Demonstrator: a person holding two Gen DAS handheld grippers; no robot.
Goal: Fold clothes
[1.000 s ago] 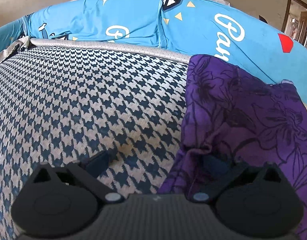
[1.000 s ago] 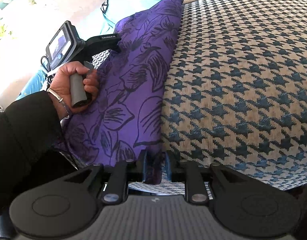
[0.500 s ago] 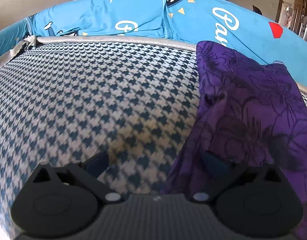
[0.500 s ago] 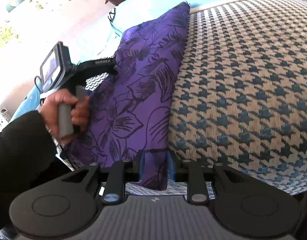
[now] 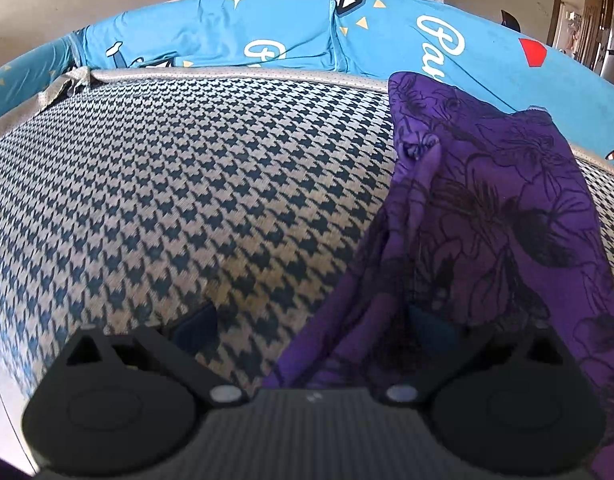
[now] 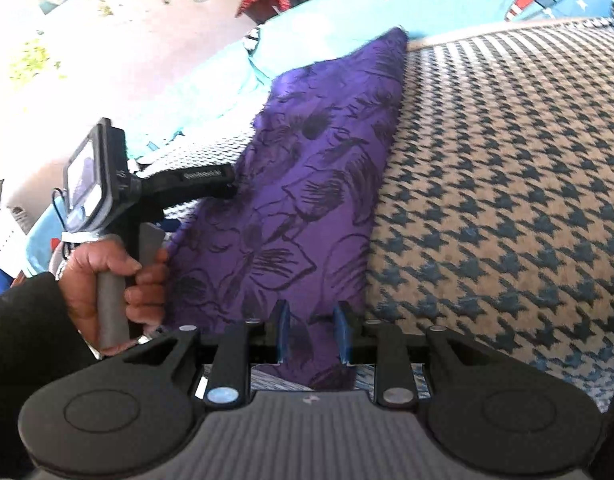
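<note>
Left wrist: left gripper (image 5: 313, 326) jaws wide; purple floral cloth (image 5: 487, 216) drapes over the right finger, not pinched. Blue sheet (image 5: 275, 36) at far side, white script, only "Pa" legible.

Right wrist: right gripper (image 6: 311, 332) narrow, pinching the cloth's near edge on the houndstooth cover (image 6: 507, 184). Left hand (image 6: 111, 276) at left; handle lettering unreadable.

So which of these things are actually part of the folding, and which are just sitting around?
Part of the job:
- purple floral cloth
- left gripper, its right finger under the cloth
- right gripper, cloth edge between its fingers
- houndstooth surface the cloth lies on

Just lying about:
- blue printed sheet behind
- red cloth far back
</note>
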